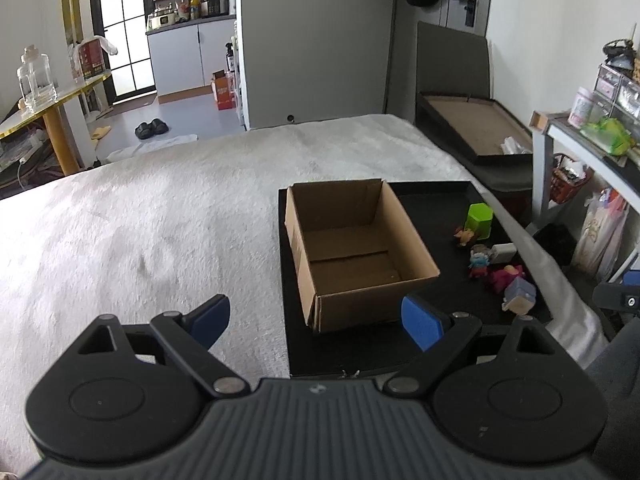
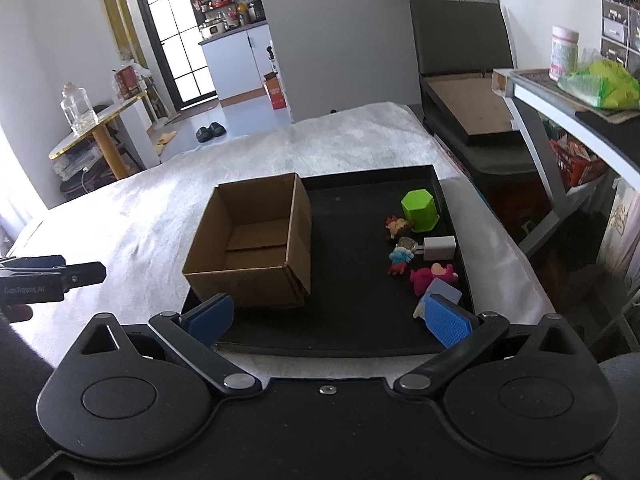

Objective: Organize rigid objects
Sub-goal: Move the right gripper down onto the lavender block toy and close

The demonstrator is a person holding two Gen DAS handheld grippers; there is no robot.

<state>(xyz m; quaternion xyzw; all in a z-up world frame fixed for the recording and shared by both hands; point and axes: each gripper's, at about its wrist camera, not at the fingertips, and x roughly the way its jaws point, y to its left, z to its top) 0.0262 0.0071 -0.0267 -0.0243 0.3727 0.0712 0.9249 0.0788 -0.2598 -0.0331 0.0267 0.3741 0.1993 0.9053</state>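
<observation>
Daylight is pouring through a tall black-framed glass door (image 1: 126,36) at the far left, brightening the grey floor (image 1: 176,110) where a pair of black slippers (image 1: 151,128) is lying. Beside the door, white kitchen cabinets (image 1: 188,56) are standing under a crowded counter. A grey wall (image 1: 312,40) is rising behind a bed covered in a white fuzzy blanket (image 1: 160,216). At the left, a round gold-rimmed table (image 2: 96,128) is carrying a clear glass jar (image 2: 78,106). At the right, a dark chair (image 2: 460,36) is sitting near a white shelf unit (image 2: 560,120) holding a green bag (image 2: 600,82).
</observation>
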